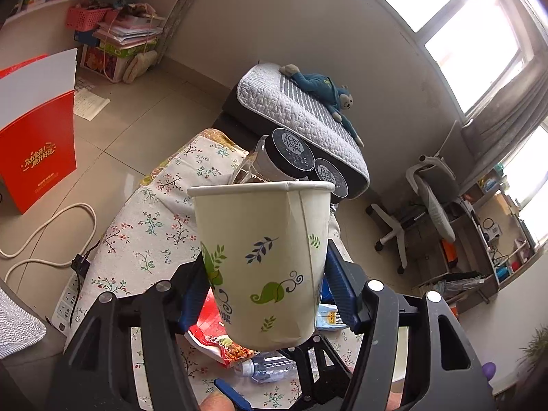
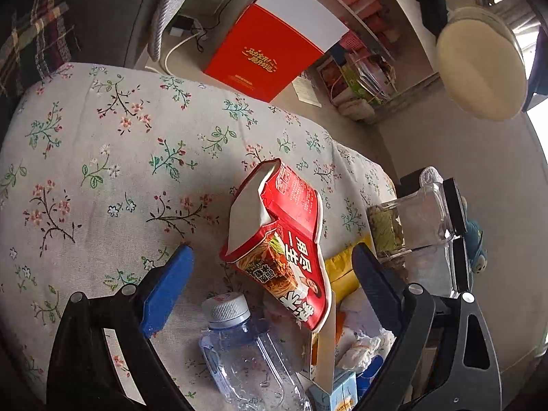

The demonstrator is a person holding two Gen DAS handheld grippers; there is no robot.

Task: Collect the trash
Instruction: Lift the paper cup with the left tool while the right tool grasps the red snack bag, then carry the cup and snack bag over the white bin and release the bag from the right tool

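Two grippers are working: left is clamping the cup as a bin; right, jaws wide and empty, is straddling the carton.

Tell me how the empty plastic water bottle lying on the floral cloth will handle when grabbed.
The water bottle looks empty, so probably very light. Its thin clear walls would likely buckle under a squeeze. Lying on its side, it may roll if nudged.

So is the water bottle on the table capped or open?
Capped. The water bottle lies on its side on the floral cloth, white cap still on.
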